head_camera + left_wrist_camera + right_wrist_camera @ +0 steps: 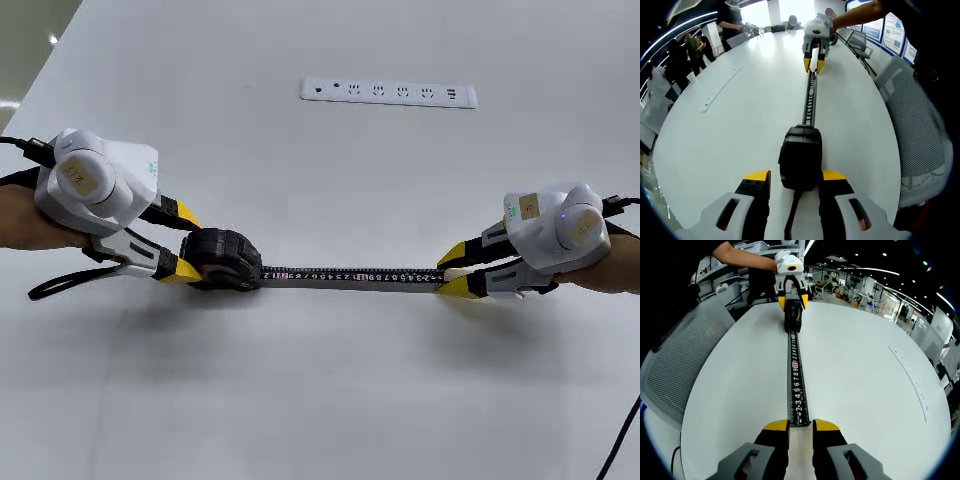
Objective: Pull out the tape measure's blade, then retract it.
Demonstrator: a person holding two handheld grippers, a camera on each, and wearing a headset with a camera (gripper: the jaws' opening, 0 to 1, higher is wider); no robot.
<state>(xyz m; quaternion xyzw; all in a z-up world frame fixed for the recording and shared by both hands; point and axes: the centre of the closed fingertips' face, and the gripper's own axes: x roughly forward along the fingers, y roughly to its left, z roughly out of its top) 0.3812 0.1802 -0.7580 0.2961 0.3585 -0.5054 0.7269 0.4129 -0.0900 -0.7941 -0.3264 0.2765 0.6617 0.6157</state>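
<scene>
A black tape measure case (222, 259) lies on the white table, and my left gripper (190, 245) is shut on it, its yellow tips pressed to both sides of the tape measure case (800, 156). The blade (350, 276) is drawn out flat along the table toward the right. My right gripper (457, 270) is shut on the blade's end. In the right gripper view the blade (796, 385) runs from the right gripper (800, 426) up to the case (792, 319). The left gripper view has the blade (810, 97) reaching to the right gripper (813, 65).
A white power strip (388, 93) lies flat at the far side of the table. A black wrist strap (62, 284) trails left of the case. A mesh chair (920, 135) stands by the table edge. People stand beyond the table's far end.
</scene>
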